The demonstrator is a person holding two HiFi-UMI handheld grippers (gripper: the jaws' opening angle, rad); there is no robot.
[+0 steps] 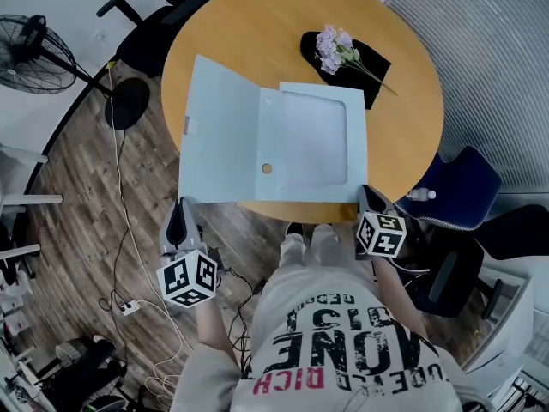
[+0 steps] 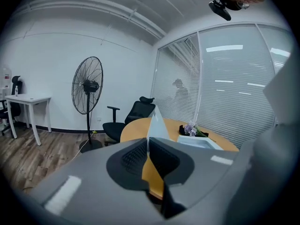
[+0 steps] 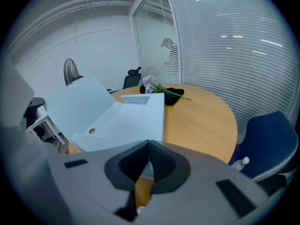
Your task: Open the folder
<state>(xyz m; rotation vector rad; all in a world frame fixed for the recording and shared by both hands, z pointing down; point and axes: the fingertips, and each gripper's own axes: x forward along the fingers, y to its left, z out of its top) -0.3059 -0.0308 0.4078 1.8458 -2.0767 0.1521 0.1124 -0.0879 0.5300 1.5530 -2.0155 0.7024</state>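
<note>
A light blue folder lies open on the round wooden table, its cover swung out to the left and still tilted up. My left gripper is at the cover's near left corner. In the left gripper view the cover rises edge-on from between the closed pads of the left gripper. My right gripper sits at the folder's near right corner, pads together. In the right gripper view the folder lies just beyond the right gripper, with nothing seen between the pads.
Purple flowers lie on a black cloth at the table's far side. A standing fan and a black office chair are at the left, a blue chair at the right. Cables trail over the wooden floor.
</note>
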